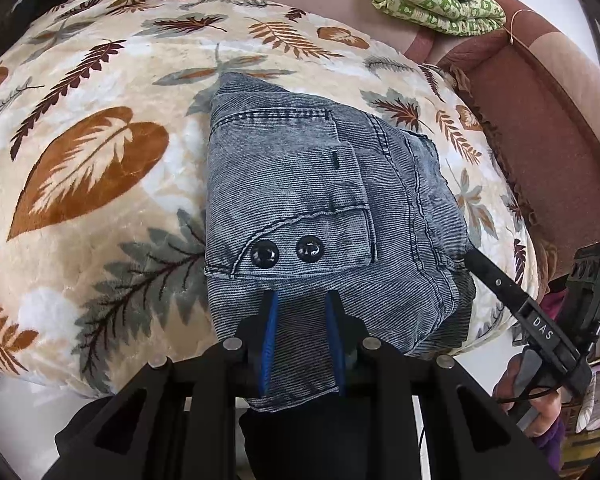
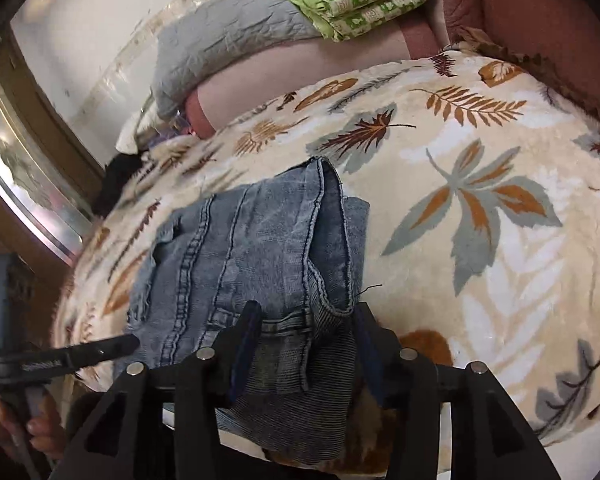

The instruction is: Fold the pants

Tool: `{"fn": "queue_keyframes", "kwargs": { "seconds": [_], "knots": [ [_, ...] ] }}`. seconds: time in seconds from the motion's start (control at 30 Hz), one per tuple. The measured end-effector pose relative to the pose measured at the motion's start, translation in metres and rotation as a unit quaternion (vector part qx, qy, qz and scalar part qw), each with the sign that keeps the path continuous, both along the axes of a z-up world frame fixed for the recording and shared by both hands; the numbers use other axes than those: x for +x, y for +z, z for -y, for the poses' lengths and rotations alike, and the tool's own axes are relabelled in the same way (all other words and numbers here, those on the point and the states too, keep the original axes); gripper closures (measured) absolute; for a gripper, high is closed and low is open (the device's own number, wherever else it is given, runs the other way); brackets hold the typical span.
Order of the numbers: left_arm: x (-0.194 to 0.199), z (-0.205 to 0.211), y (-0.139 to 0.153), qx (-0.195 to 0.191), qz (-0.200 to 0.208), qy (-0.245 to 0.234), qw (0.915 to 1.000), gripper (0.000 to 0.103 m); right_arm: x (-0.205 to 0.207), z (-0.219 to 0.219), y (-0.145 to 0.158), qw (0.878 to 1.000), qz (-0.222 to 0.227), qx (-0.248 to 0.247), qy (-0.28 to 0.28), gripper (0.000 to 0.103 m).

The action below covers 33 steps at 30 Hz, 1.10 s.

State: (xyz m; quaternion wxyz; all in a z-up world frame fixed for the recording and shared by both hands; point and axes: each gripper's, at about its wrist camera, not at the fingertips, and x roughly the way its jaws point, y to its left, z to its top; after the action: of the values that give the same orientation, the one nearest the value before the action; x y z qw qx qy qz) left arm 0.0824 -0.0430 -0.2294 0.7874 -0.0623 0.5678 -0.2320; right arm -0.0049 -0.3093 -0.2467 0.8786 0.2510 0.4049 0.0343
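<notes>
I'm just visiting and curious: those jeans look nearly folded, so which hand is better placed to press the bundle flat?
Probably the left. The left hand-held gripper sits over the middle of the folded jeans, open, beside the two buttons. The right hand-held gripper straddles only the bundle's near edge.

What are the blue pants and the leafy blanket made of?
The pants look like faded blue denim: ribbed weave, thick stitched seams, two shiny dark buttons, probably plastic or metal. The blanket looks like soft plush fleece, with a fuzzy, slightly shiny pile and printed leaves.
</notes>
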Motion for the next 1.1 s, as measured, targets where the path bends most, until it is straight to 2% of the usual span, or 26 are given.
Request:
{"fn": "queue_keyframes", "kwargs": {
  "seconds": [0.2, 0.3, 0.37, 0.4, 0.43, 0.47, 0.6, 0.77, 0.87, 0.9, 0.97, 1.03, 1.1],
  "knots": [
    [0.001, -0.001, -0.002, -0.002, -0.003, 0.002, 1.0, 0.079, 0.002, -0.008, 0.007, 0.999, 0.03, -0.008, 0.018, 0.053],
    [0.001, 0.001, -0.002, -0.001, -0.002, 0.002, 1.0, 0.079, 0.013, -0.013, -0.001, 0.999, 0.004, -0.022, 0.027, 0.053],
    [0.0, 0.0, -0.002, -0.002, -0.003, 0.001, 1.0, 0.079, 0.018, -0.01, -0.012, 0.999, -0.012, -0.009, 0.028, 0.054],
    [0.0, 0.0, -0.002, -0.002, -0.003, 0.001, 1.0, 0.079, 0.019, -0.007, -0.016, 1.0, -0.012, 0.006, 0.023, 0.059],
    [0.0, -0.001, -0.002, -0.002, -0.003, 0.001, 1.0, 0.079, 0.019, -0.003, -0.018, 0.999, -0.009, 0.025, 0.017, 0.076],
    [0.0, -0.001, -0.002, -0.003, -0.004, 0.002, 1.0, 0.079, 0.017, 0.002, -0.018, 0.999, -0.002, 0.047, 0.012, 0.086],
    [0.0, -0.004, -0.001, -0.001, -0.008, 0.006, 1.0, 0.079, 0.008, 0.008, -0.007, 0.997, 0.016, 0.079, 0.007, 0.09],
    [-0.002, -0.011, 0.002, 0.0, -0.01, 0.009, 0.9999, 0.079, -0.02, 0.013, 0.024, 0.991, 0.042, 0.125, 0.007, 0.09],
    [-0.001, -0.01, -0.005, 0.007, -0.012, 0.008, 0.9999, 0.079, -0.032, 0.011, 0.025, 0.994, 0.032, 0.103, 0.0, 0.09],
    [-0.001, -0.009, -0.008, 0.009, -0.014, 0.008, 0.9998, 0.079, -0.031, 0.009, 0.013, 0.996, 0.008, 0.086, 0.0, 0.089],
    [-0.002, -0.006, -0.009, 0.011, -0.014, 0.003, 0.9998, 0.079, -0.024, 0.005, -0.014, 0.997, -0.052, 0.054, -0.006, 0.081],
    [-0.003, -0.005, -0.004, 0.019, -0.009, -0.003, 0.9998, 0.079, -0.025, 0.006, -0.021, 0.996, -0.059, 0.059, -0.013, 0.073],
    [-0.001, -0.008, 0.002, 0.021, -0.005, -0.002, 0.9998, 0.079, -0.026, 0.01, -0.007, 0.998, -0.053, 0.042, -0.012, 0.06]
  ]
}}
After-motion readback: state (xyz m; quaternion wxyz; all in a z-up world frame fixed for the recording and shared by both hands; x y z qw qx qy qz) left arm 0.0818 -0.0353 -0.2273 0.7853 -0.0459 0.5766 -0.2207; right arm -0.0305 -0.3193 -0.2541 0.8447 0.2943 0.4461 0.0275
